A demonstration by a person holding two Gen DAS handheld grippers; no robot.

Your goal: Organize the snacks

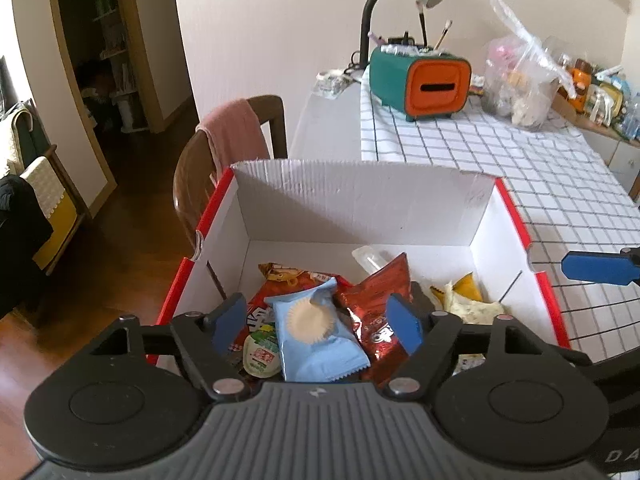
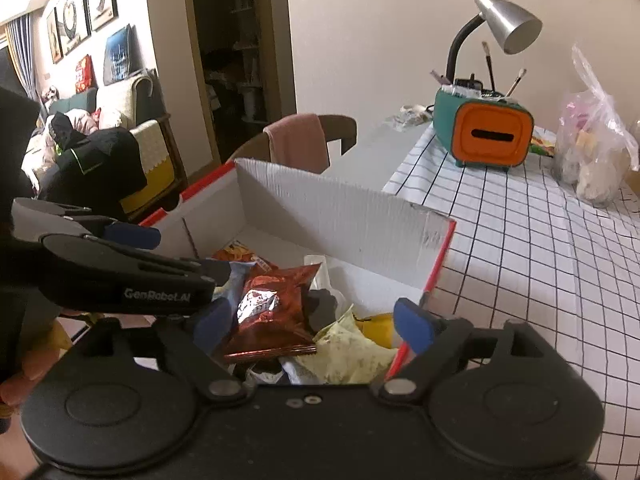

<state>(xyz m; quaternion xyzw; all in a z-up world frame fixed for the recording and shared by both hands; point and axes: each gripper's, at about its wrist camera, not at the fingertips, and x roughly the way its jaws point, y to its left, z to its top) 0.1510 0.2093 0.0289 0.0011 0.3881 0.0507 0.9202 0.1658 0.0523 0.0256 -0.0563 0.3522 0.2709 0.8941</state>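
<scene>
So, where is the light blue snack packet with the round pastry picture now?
In the left wrist view, the light blue snack packet lies inside the white cardboard box, on red foil snack bags, near the front.

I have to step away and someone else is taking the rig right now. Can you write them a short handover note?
Left tongs: open, nothing held, above the snacks in the box.
Right tongs: open, nothing held, over the box's right side.
Snacks: light blue packet, red foil bag, yellow packets and others lie loose in a pile inside the white cardboard box with red edges on the checked tablecloth.
Done: these snacks are in the box.
Left: a clear plastic bag of items sits at the table's far end; whether it belongs to the job I cannot tell. The pile is untidy.
</scene>
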